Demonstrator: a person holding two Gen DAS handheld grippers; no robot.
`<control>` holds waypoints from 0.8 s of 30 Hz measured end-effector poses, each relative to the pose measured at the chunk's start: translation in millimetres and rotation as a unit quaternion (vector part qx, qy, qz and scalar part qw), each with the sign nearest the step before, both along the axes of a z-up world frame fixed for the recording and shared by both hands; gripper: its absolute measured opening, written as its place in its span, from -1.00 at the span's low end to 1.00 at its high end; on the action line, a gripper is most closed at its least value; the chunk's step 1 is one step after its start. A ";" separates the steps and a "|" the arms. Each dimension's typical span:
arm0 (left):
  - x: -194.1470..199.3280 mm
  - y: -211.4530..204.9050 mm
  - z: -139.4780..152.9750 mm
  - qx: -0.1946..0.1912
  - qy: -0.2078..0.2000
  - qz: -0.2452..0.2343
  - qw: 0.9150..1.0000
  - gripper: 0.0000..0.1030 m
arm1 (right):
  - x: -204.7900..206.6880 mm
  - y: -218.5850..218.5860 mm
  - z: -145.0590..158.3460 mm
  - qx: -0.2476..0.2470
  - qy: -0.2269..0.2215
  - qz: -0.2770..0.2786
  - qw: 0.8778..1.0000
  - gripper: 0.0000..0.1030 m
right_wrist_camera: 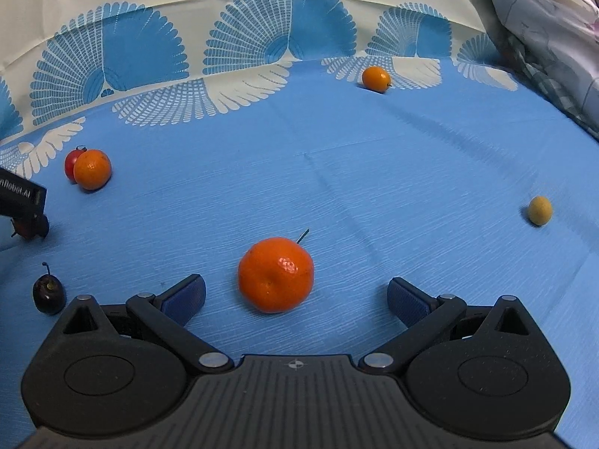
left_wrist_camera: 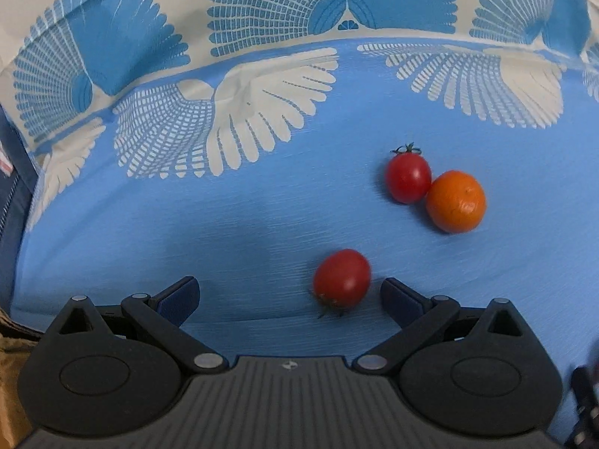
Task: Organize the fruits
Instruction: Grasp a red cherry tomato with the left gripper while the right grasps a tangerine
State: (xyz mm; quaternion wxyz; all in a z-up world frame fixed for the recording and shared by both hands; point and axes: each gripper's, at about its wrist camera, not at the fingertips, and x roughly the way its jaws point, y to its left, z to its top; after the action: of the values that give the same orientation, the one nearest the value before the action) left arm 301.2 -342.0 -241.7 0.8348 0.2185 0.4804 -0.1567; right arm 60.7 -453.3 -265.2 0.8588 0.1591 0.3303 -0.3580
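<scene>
In the left wrist view my left gripper point(left_wrist_camera: 289, 293) is open just above the blue cloth. A red cherry tomato point(left_wrist_camera: 341, 278) lies between its fingertips, close to the right one, untouched. Farther off, a second tomato point(left_wrist_camera: 408, 176) touches a small orange point(left_wrist_camera: 455, 202). In the right wrist view my right gripper point(right_wrist_camera: 296, 297) is open, with a large mandarin point(right_wrist_camera: 276, 274) lying just ahead between its fingers. The same tomato point(right_wrist_camera: 71, 164) and orange point(right_wrist_camera: 92, 169) pair sits at the left. A dark cherry point(right_wrist_camera: 48, 294) lies at lower left.
A small orange point(right_wrist_camera: 376, 79) lies far back on the cloth and a yellowish round fruit point(right_wrist_camera: 540, 210) at the right. The left gripper's body point(right_wrist_camera: 22, 202) pokes in at the left edge. Rumpled pale fabric point(right_wrist_camera: 543, 30) rises at the back right. The patterned cloth border point(left_wrist_camera: 262, 11) runs along the back.
</scene>
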 end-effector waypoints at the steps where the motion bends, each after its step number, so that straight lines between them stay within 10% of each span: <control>1: -3.4 0.2 1.7 -0.011 0.003 0.002 1.000 0.95 | -0.1 -0.1 0.1 0.000 0.000 0.000 1.000 0.98; 3: -7.5 0.3 5.4 -0.032 0.007 -0.002 0.999 0.30 | -2.2 1.0 2.0 -0.002 -0.009 0.003 1.000 0.69; 4: -11.0 -2.2 8.4 -0.044 0.012 -0.011 0.999 -0.29 | -3.9 3.0 5.0 -0.011 -0.018 0.004 1.000 0.02; 6: -18.4 -5.8 15.6 -0.054 0.003 -0.016 0.998 -0.34 | -4.8 5.0 7.4 -0.017 -0.025 0.014 0.999 -0.23; 24: -167.1 73.2 158.1 -0.089 -0.050 -0.041 0.994 -0.34 | -70.7 18.6 63.5 -0.036 -0.113 -0.038 0.992 -0.24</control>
State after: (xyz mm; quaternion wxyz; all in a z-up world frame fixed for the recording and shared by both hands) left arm 134.1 -268.9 -83.6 0.8669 0.1704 0.4124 -0.2219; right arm -10.0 -434.7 -201.7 0.8814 0.1798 0.2116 -0.3822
